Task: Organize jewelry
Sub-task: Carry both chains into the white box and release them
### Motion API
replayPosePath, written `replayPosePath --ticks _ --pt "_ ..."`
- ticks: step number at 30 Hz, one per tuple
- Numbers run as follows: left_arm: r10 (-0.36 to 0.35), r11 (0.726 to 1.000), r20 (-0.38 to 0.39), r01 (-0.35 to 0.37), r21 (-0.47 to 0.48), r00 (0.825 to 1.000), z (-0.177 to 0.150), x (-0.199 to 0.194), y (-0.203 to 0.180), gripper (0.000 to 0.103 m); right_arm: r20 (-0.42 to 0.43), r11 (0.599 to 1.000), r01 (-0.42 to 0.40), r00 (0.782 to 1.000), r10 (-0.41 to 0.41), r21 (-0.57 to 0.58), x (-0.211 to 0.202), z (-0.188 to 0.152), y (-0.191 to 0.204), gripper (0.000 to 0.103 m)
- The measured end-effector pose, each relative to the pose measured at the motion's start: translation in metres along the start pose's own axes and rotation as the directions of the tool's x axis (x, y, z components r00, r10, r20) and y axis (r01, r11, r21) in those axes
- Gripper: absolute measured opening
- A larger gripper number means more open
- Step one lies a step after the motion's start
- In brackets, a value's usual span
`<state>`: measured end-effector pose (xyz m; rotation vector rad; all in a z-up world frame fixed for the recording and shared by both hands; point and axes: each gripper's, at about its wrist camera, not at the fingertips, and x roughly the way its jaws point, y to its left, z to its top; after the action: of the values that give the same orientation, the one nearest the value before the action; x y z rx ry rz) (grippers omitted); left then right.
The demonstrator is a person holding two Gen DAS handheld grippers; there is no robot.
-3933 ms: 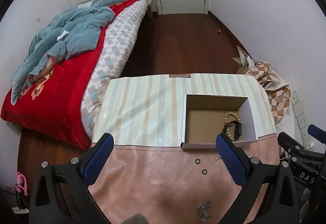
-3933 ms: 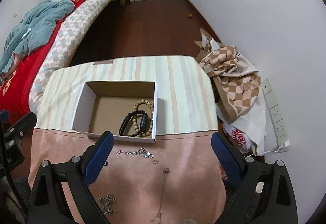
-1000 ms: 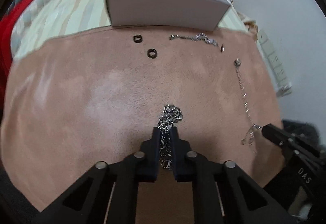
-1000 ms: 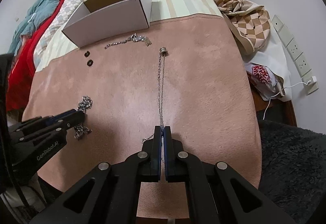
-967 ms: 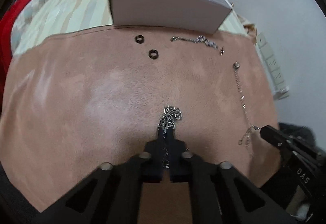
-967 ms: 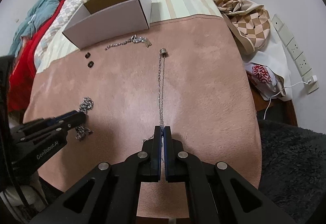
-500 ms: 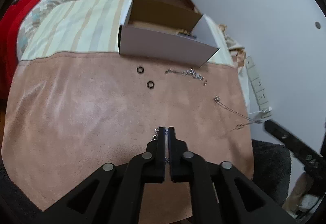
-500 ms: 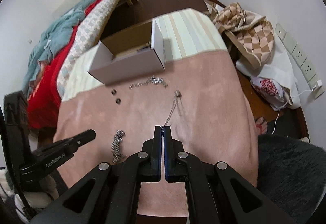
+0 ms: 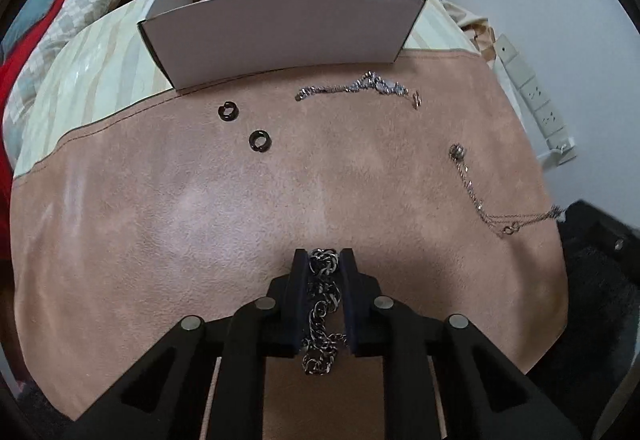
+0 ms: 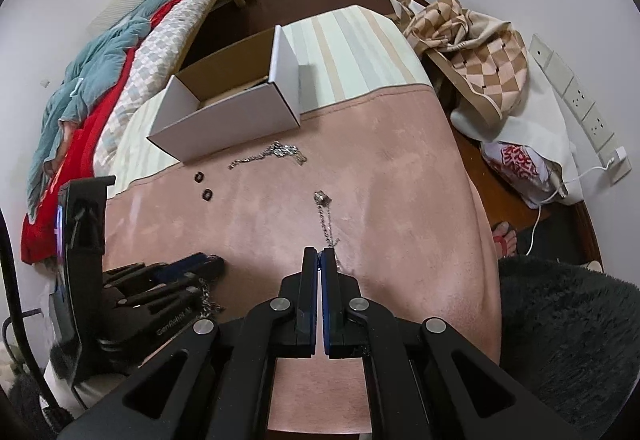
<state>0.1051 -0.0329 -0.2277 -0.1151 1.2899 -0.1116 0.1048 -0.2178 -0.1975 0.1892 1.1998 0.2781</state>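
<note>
Box (image 9: 280, 24) sits at the far edge of the pink mat (image 9: 160, 220), same as a second ago; bracelet (image 9: 352, 88), two rings (image 9: 260, 140) lie just before it. Left gripper (image 9: 324, 260) has just been opening: jaws slightly apart, chunky chain (image 9: 322, 304) between them, slack, looks let go or slipping, so regrasp likely. Right gripper (image 10: 320, 256) is clamped on the thin necklace (image 10: 326, 220), pendant end on the mat. Neither is boxed yet.
</note>
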Motion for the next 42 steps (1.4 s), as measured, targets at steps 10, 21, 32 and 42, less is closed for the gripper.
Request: replayPosePath --ticks 10,21,32,42 --pt "-0.11 0.984 0.063 0.118 -0.131 0.992 -0.006 -0.043 0.029 0.005 0.037 0.996 -0.083 0.996 0.082 0.024 -0.027 0.012 0.002 0.002" --pt "-0.189 0.965 0.2 0.219 -0.142 0.961 0.015 -0.114 0.034 0.005 0.104 0.984 -0.175 0.979 0.176 -0.022 -0.07 0.045 0.028 0.002" --pt "-0.183 0.971 0.337 0.223 -0.084 0.924 0.108 -0.167 0.047 0.005 0.201 0.962 -0.196 0.951 0.234 -0.191 -0.113 0.139 0.089 0.002" --pt "-0.227 0.944 0.213 0.268 -0.191 0.95 0.174 -0.09 0.102 0.006 0.02 0.95 -0.228 0.971 0.238 -0.212 -0.012 0.239 0.131 0.001"
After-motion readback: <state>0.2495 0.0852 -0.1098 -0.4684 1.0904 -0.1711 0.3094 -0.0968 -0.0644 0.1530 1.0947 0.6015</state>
